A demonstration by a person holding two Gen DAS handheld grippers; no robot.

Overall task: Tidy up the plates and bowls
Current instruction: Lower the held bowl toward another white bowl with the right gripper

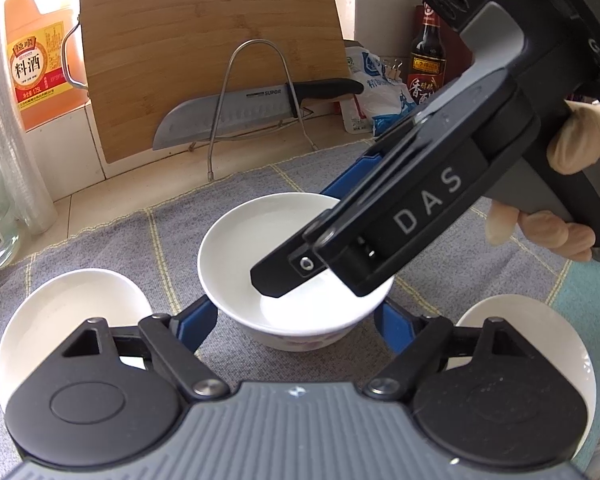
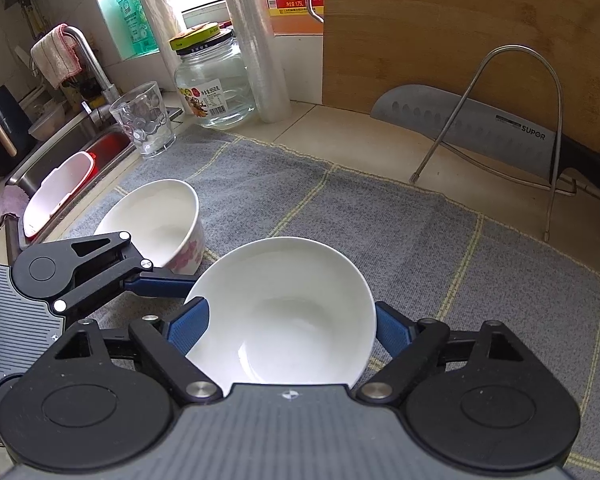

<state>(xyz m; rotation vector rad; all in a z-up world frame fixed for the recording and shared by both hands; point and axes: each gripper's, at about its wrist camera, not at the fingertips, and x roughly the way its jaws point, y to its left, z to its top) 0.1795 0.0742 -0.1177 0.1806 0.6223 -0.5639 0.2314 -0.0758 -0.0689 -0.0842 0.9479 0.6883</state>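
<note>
The right gripper [image 2: 292, 326] clamps its blue pads on a white bowl [image 2: 284, 312], presumably to stack it, while the left gripper [image 1: 296, 316] brackets the floral-patterned bowl [image 1: 296, 268], its fingers seemingly clasping the sides to steady it.

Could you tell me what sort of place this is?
Most likely a home kitchen counter: a sink with a tap, a knife by a cutting board, and a cooking wine jug.
</note>
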